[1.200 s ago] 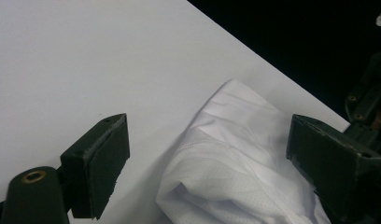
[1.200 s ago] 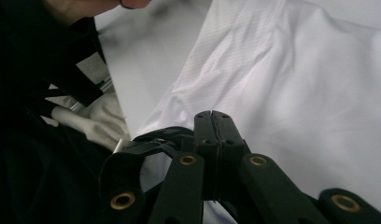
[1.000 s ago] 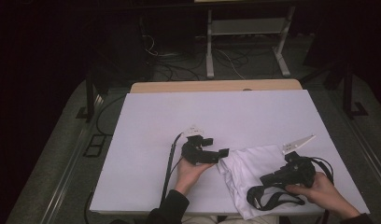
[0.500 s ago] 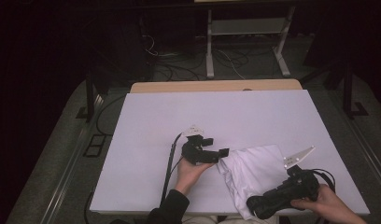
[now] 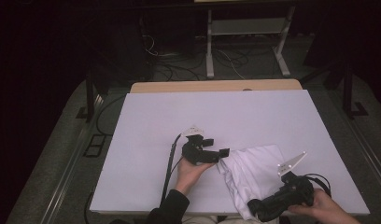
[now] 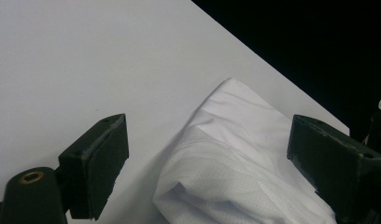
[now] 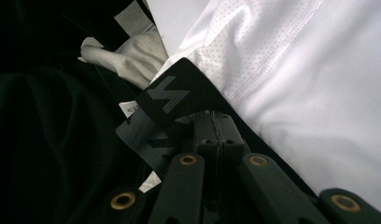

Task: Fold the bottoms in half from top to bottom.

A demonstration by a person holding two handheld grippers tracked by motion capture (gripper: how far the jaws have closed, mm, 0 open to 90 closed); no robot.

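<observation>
Spanning the frame's middle: white counter (image 5: pixel 146 140); lower right, white garment (image 5: pixel 254 172) with black waistband (image 7: pixel 179 100). Keeping right tool (image 7: pixel 216 123) clamped on waistband, easing wide-open left tool (image 6: pixel 202 154) onto the fold's edge, pulling evenly.

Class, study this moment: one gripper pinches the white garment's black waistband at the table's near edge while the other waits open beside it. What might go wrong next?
1. The right gripper holds only the waistband; it may slip free.
2. The white garment overhangs the table edge and may slide off.
3. The open left gripper may catch bunched folds.
</observation>
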